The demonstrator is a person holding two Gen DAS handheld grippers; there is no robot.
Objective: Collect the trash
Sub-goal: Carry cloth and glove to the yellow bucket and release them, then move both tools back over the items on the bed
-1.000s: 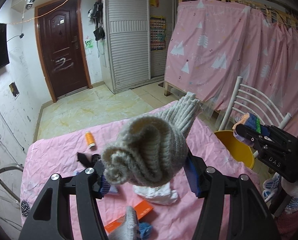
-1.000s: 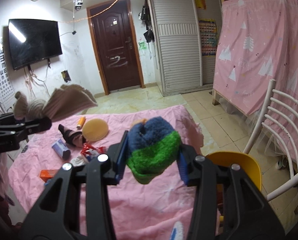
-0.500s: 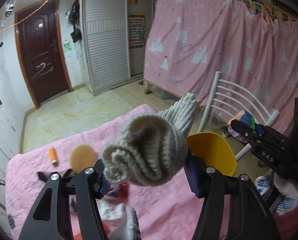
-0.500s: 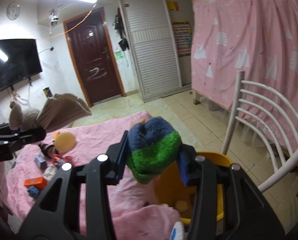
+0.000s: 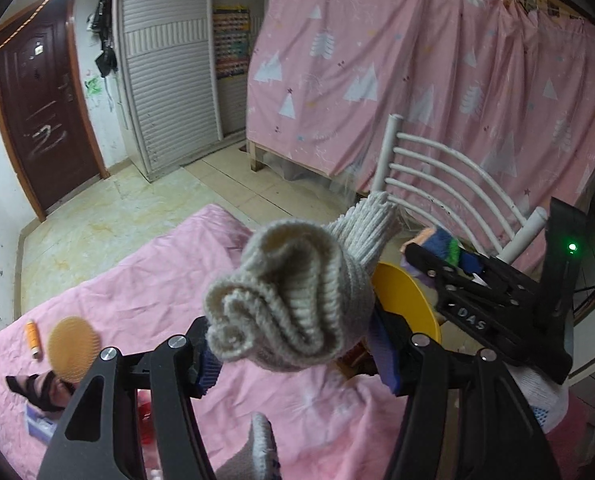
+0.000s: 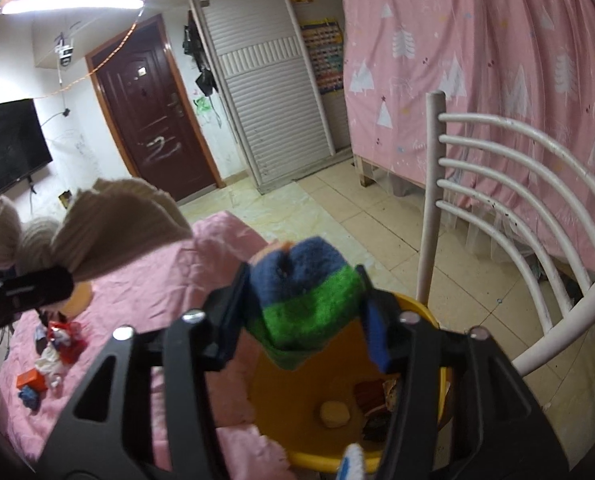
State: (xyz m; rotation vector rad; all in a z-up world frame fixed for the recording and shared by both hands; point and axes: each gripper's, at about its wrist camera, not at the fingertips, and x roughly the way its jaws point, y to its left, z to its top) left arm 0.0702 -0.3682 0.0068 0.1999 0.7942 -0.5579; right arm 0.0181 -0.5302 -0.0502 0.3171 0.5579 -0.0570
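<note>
My left gripper (image 5: 297, 344) is shut on a bunched grey knit sock (image 5: 293, 300), held above the pink-covered table (image 5: 145, 280) near its right edge. My right gripper (image 6: 301, 316) is shut on a blue-and-green knit sock (image 6: 301, 304), held over the yellow bin (image 6: 309, 392), which holds a few scraps. The bin also shows in the left wrist view (image 5: 405, 304), just past the grey sock. The right gripper shows in the left wrist view (image 5: 441, 256), and the left gripper with its sock shows at the left of the right wrist view (image 6: 37, 280).
A white slatted chair (image 6: 497, 184) stands right of the bin. On the table lie an orange disc (image 5: 73, 344), an orange tube (image 5: 32, 338), a black rag (image 5: 37, 392), red wrappers (image 6: 65, 336) and an orange box (image 6: 29, 380). A pink curtain (image 5: 417, 80) hangs behind.
Both grippers have swung right with their socks, from over the table toward the yellow bin. The right gripper now hangs over the bin's opening. Both stay shut.
</note>
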